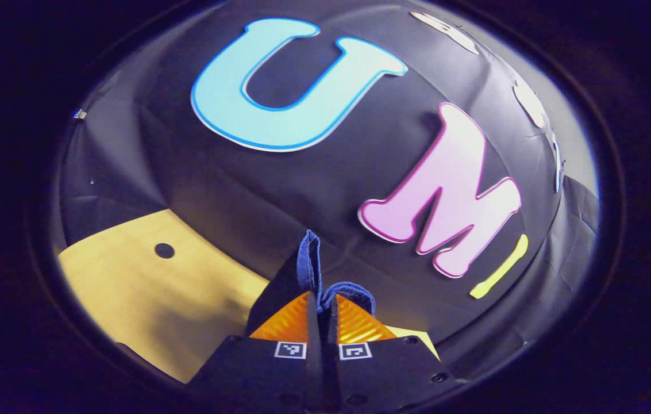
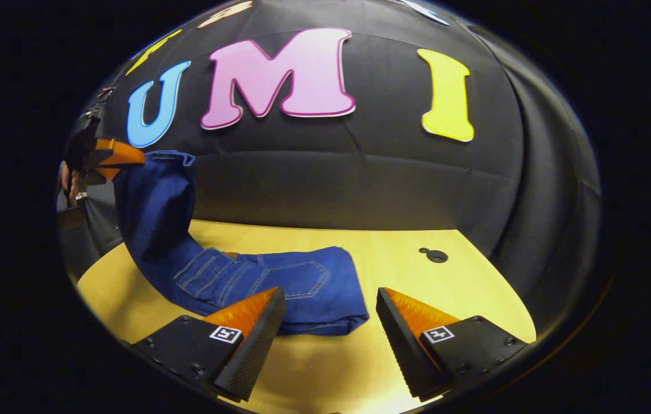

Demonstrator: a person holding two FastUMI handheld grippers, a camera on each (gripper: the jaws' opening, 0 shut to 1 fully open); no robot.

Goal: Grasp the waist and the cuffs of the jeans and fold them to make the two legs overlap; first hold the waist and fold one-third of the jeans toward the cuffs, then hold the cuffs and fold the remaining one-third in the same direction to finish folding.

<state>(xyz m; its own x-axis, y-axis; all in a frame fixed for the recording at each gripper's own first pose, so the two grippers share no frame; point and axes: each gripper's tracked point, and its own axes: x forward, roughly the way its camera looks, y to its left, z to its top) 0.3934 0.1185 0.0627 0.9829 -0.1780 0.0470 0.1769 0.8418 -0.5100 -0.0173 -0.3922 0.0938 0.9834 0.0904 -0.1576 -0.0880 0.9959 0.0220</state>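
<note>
Left gripper [image 1: 322,305], jaws pinched on a jeans [image 2: 256,279] hem at lower centre of the left gripper view; right gripper [image 2: 331,310], jaws spread, empty, above wooden table [image 2: 474,287]; jeans folded mid-table, one end lifted upper left.

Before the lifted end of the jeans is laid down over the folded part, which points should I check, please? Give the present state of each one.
1. Left hand-held gripper shut on the jeans edge: ok.
2. Lifted end hangs free of the table: ok.
3. Waist part already folded and lying flat: ok.
4. Right hand-held gripper open, holding nothing: ok.
5. Both cuffs held together: cannot tell; the left gripper view shows two layers of cloth.
6. Legs overlap evenly: cannot tell.
</note>
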